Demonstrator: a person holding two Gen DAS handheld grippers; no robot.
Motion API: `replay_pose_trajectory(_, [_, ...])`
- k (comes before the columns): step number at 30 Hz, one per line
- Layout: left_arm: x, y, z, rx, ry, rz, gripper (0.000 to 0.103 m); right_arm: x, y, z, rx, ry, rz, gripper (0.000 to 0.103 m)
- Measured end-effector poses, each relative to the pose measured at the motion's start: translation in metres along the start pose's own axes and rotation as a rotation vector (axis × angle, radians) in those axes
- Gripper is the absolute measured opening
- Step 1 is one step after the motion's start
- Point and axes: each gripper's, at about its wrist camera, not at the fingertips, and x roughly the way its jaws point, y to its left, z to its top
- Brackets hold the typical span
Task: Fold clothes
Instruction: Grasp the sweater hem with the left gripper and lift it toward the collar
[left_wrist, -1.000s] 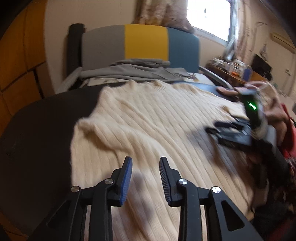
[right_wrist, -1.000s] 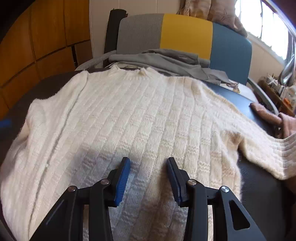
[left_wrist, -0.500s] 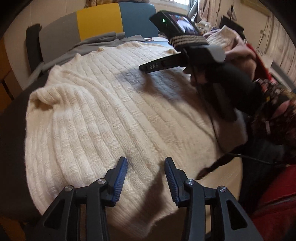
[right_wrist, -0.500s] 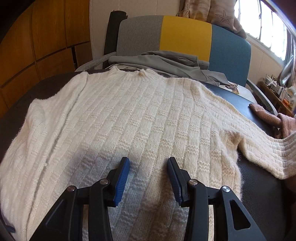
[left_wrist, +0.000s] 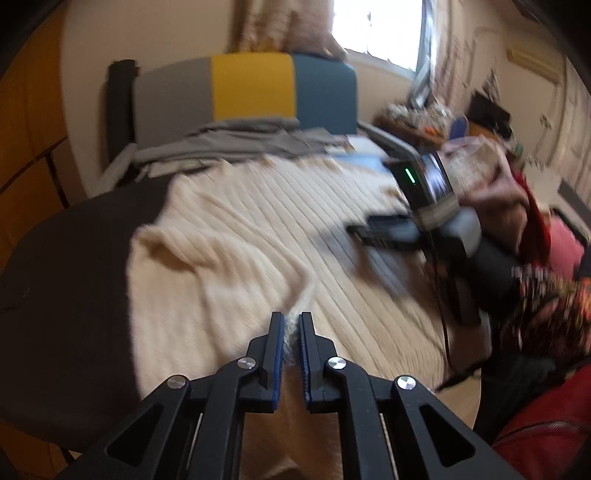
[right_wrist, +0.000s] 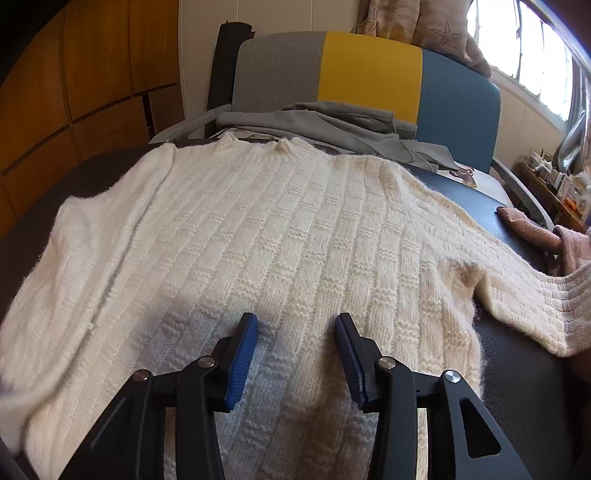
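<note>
- Left gripper (left_wrist: 291, 334): jaws have just closed, pinching a raised fold of the cream knit sweater (left_wrist: 258, 229); fabric pulled into a ridge up to the pads.
- Right gripper (left_wrist: 384, 230): right of the pinch, low over the sweater, held by a hand (left_wrist: 491, 206).
- Grey garment (left_wrist: 229, 142): beyond the sweater, before a grey-yellow-blue backrest (left_wrist: 251, 90).
- View blurred.

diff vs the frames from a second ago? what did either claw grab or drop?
The left claw has just closed: its open jaws now pinch a fold of the cream sweater and pull it up into a ridge. Nothing was let go. The right claw is unchanged, open above the sweater's front without gripping. The grey clothes on the chair behind lie as before.
</note>
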Motion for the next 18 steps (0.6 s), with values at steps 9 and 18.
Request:
replay_pose_trajectory(9, [-0.030,0.160,0.074,-0.189,-0.098,0.246,0.007,0.000,0.001,0.000,0.001,0.000,-0.001,0.045])
replay_pose_trajectory(18, [-0.006,0.303,0.089,-0.350,-0.061,0.480,0.007,0.001,0.002,-0.001,-0.008,-0.001,-0.010,0.046])
